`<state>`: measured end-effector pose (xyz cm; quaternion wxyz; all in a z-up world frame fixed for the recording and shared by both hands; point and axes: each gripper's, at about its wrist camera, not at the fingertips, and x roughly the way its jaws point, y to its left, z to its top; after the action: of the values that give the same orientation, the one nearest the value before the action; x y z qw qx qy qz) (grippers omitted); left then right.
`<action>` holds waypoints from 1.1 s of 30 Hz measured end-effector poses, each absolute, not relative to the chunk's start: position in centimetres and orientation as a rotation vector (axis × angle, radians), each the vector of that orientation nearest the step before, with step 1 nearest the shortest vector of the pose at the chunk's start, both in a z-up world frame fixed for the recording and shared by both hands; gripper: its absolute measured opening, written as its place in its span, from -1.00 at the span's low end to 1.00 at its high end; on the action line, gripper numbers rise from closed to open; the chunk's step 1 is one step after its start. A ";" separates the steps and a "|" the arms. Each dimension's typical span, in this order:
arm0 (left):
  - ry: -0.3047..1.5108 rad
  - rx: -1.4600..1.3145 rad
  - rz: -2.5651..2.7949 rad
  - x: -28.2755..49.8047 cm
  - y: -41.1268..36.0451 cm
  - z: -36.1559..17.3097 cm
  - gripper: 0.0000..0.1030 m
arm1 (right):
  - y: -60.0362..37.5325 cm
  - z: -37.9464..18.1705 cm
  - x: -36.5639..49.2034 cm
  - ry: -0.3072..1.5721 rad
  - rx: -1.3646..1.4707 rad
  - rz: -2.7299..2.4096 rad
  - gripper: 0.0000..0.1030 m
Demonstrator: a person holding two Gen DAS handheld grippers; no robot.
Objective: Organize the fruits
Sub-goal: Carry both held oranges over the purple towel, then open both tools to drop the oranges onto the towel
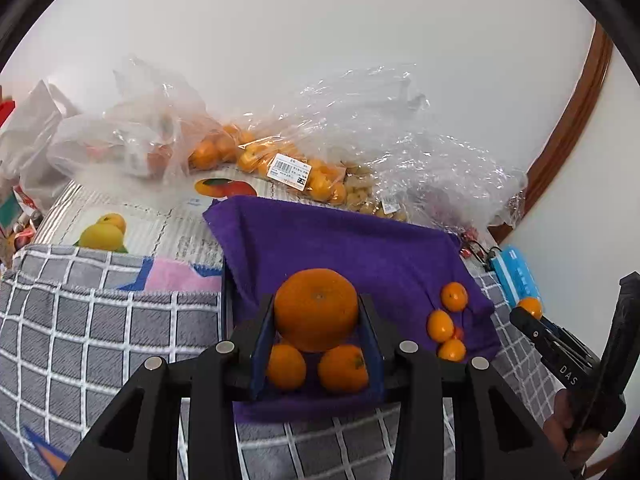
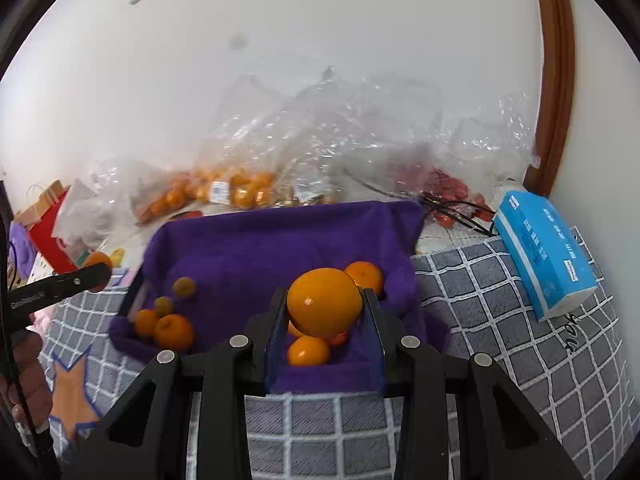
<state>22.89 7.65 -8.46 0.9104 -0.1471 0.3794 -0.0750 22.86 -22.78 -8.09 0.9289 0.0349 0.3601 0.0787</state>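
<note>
In the left wrist view my left gripper (image 1: 316, 300) is shut on a large, dimpled orange (image 1: 316, 312), held just above a box lined with a purple towel (image 1: 340, 236). Two smaller oranges (image 1: 286, 366) lie in the box under it, and small ones (image 1: 440, 326) lie at its right end. In the right wrist view my right gripper (image 2: 325, 294) is shut on a smooth orange (image 2: 325, 304) over the same purple towel (image 2: 260, 248). More oranges (image 2: 309, 351) lie beneath it, and a cluster (image 2: 174, 332) lies at the left end.
Clear plastic bags of oranges (image 1: 288, 168) and other fruit are piled against the white wall behind the box. A blue tissue pack (image 2: 544, 256) lies to the right on the grey checked blanket (image 2: 500, 320). A red paper bag (image 2: 48, 232) stands far left.
</note>
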 end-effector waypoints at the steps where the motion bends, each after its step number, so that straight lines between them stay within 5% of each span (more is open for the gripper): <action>1: 0.775 -0.296 -0.153 23.2 7.5 -8.7 -0.27 | -22.9 -8.4 23.3 0.737 0.072 0.154 -0.31; 33: 0.831 -0.302 -0.324 26.3 3.4 -14.5 -0.27 | -23.8 -15.3 27.7 0.791 0.108 0.149 -0.31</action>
<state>26.27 3.40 -14.47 0.8911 -0.1457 0.4005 -0.1559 27.67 -23.76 -15.29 0.9186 0.0527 0.3849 0.0725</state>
